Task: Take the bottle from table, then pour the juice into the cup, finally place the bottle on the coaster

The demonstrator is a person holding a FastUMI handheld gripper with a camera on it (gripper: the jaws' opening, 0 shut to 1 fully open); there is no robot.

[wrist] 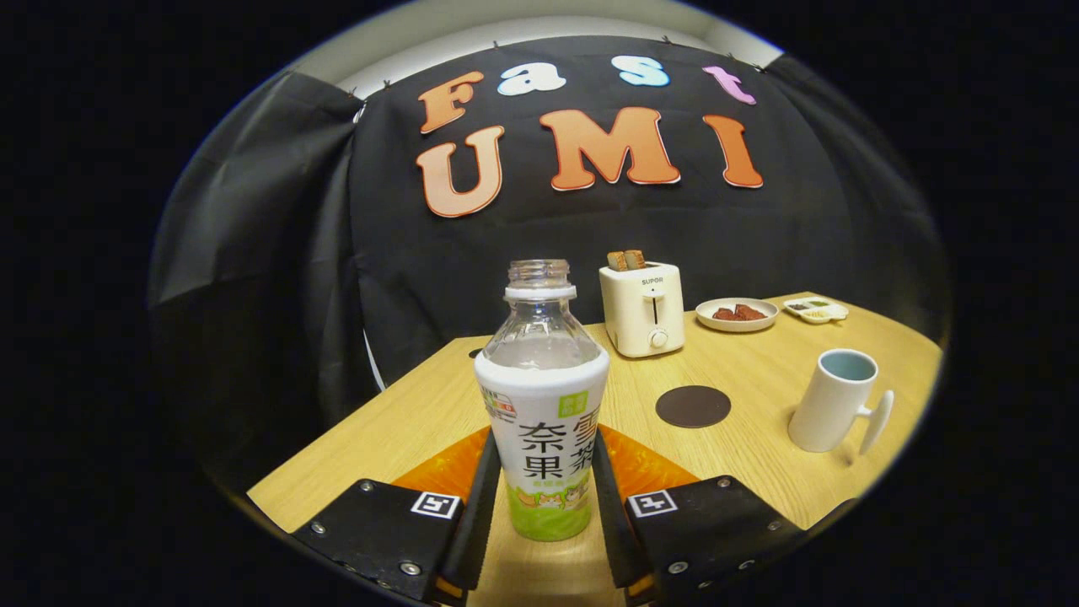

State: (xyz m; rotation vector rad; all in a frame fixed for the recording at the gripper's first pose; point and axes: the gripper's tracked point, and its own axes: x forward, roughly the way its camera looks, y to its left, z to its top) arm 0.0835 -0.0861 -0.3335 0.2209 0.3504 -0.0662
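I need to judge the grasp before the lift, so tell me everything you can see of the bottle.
The bottle is clear plastic with a white and green label sleeve round its body. Its cap is off and the threaded neck is open; the clear upper part looks empty. It stands upright on the wooden table, between the fingers of the gripper, whose pads lie against both sides of the sleeve. Nothing else touches it.

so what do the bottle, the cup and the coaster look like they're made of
Bottle, between the gripper's fingers: clear plastic, likely; see-through neck, printed white sleeve.
Cup: probably glazed ceramic; smooth, thick white wall, pale blue inside.
Coaster: dark brown matte disc, flat on the table, perhaps leather or rubber; hard to tell.
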